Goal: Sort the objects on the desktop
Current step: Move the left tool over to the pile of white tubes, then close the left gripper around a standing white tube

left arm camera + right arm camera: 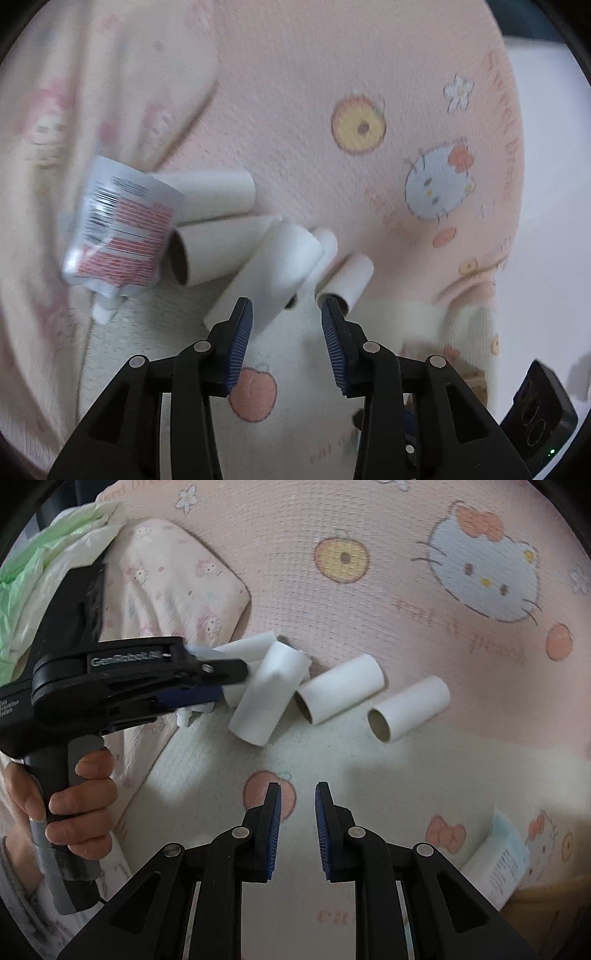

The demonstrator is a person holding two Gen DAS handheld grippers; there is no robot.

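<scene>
Cardboard tubes look light, hollow, crushable; pinch one gently mid-length. Left claw stands half open, empty; right claw nearly closed, holding nothing.

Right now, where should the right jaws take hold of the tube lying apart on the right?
Grip the lone cardboard tube around its middle, coming down from above with the jaws across its width. It lies flat on the blanket, clear of the other tubes, so both long sides look free.
</scene>
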